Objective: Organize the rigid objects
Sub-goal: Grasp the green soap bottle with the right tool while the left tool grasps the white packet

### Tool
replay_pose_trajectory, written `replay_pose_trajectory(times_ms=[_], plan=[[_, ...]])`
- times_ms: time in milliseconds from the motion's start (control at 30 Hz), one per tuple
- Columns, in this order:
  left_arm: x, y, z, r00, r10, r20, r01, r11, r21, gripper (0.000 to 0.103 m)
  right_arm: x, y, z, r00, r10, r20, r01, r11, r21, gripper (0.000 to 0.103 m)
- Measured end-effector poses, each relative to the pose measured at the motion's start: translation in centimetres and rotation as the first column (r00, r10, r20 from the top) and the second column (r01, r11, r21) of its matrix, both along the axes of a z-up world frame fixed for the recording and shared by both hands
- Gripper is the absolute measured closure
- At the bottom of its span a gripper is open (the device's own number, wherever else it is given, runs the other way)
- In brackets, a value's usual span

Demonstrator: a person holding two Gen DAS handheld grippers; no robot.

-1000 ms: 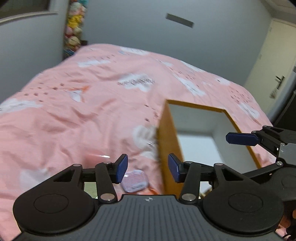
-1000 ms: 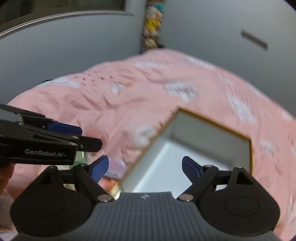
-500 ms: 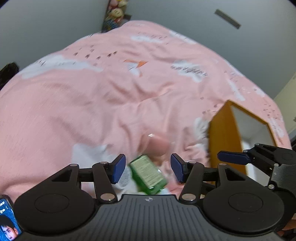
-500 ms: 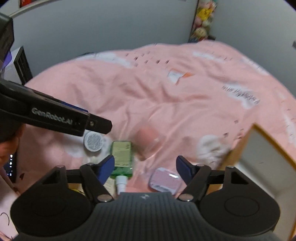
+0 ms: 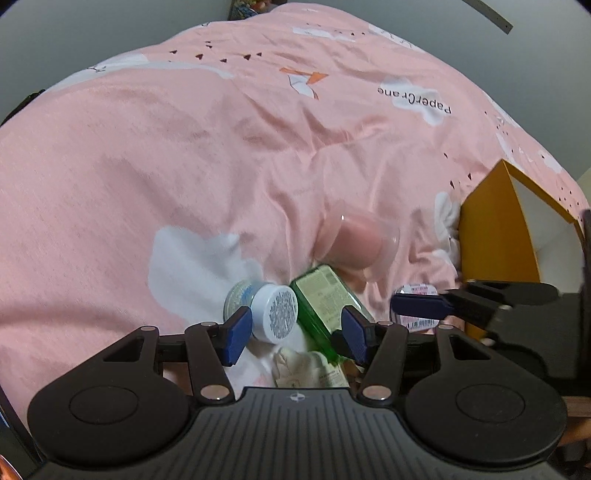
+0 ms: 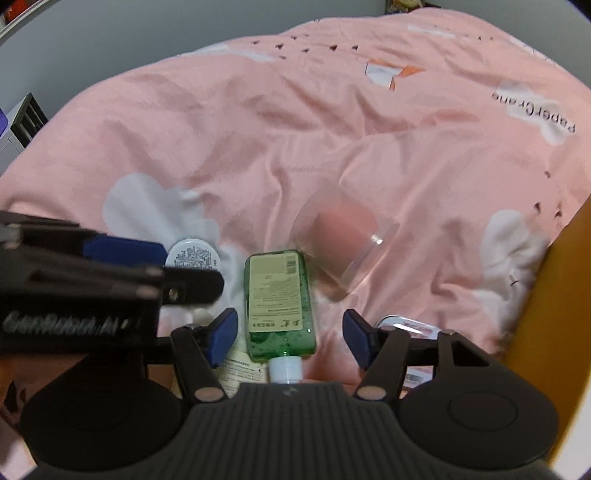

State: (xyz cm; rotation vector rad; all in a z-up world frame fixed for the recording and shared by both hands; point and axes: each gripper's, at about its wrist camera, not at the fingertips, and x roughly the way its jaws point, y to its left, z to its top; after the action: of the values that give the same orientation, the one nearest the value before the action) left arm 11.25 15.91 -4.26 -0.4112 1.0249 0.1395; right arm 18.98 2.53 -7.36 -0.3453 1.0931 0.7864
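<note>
Now both my grippers have dropped from the box (image 5: 495, 236) toward the clutter. Left gripper (image 5: 295, 328), half open, frames the jar (image 5: 275, 314); right gripper (image 6: 288, 336), empty, is closing around the green bottle (image 6: 279, 295). So picking begins. Everything lies on a rumpled pink bedspread (image 6: 258, 129), grey walls behind.

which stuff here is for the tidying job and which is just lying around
For the job: green bottle, white jar, clear cup, small tin, cream tube, orange box.

Just there: pink duvet, grey wall, shelf unit.
</note>
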Motion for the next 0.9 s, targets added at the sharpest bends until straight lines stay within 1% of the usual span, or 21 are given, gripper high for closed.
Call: replay_pose_trajectory(times_ms=[100,200,267,300,333,367,467,567,667,733,833,900], plan=[[0.1,0.0,-0.3,1.000,0.011,-0.009,-0.011,1.000,-0.002,0.038,0.1,0.6,-1.0,1.000,0.001,-0.023,-0.001,1.000,-0.006,0.041],[0.2,0.1,-0.4,1.000,0.024,-0.013,-0.024,1.000,-0.004,0.039,-0.1,1.4,-1.6,1.000,-0.012,-0.005,0.012,0.999,-0.032,0.041],[0.1,0.0,-0.4,1.000,0.024,-0.015,-0.024,1.000,-0.003,0.039,0.1,1.6,-2.2,0.999,-0.019,-0.027,0.018,1.000,-0.024,0.051],[0.1,0.0,-0.4,1.000,0.026,-0.017,-0.026,1.000,-0.004,0.039,0.2,1.7,-2.6,0.999,-0.025,-0.038,0.024,0.999,-0.032,0.054],[0.1,-0.1,-0.5,0.999,0.031,-0.016,-0.031,0.999,-0.007,0.039,0.2,1.7,-2.8,0.999,-0.034,-0.040,0.033,0.999,-0.039,0.056],[-0.1,-0.2,-0.5,0.999,0.042,-0.012,-0.042,0.999,-0.012,0.039,0.2,1.5,-3.0,0.998,-0.039,-0.042,0.038,0.999,-0.030,0.056],[-0.5,-0.6,-0.4,0.997,0.072,-0.002,-0.072,0.997,-0.033,0.039,-0.1,0.8,-2.4,0.998,-0.056,-0.033,0.056,0.998,-0.009,0.057],[-1.3,-1.5,0.0,0.998,0.068,0.012,-0.067,0.996,-0.059,0.039,-1.3,-0.3,-1.1,0.999,-0.052,-0.003,0.052,0.999,0.008,0.058],[-2.0,-2.4,0.2,0.998,0.059,0.015,-0.058,0.996,-0.060,0.039,-2.5,-1.9,0.0,0.998,-0.052,0.025,0.052,0.999,0.014,0.058],[-2.4,-2.9,0.1,0.999,0.047,0.003,-0.046,0.996,-0.074,0.038,-3.1,-3.1,0.4,0.998,-0.061,0.035,0.061,0.998,0.010,0.058],[-2.7,-3.4,-0.6,0.999,0.039,-0.036,-0.041,0.996,-0.076,0.037,-4.0,-4.6,0.7,0.996,-0.070,0.055,0.071,0.998,0.000,0.058],[-2.8,-3.6,-1.1,0.997,0.038,-0.064,-0.043,0.996,-0.076,0.035,-5.0,-5.0,1.0,0.994,-0.056,0.095,0.057,0.998,-0.009,0.058]])
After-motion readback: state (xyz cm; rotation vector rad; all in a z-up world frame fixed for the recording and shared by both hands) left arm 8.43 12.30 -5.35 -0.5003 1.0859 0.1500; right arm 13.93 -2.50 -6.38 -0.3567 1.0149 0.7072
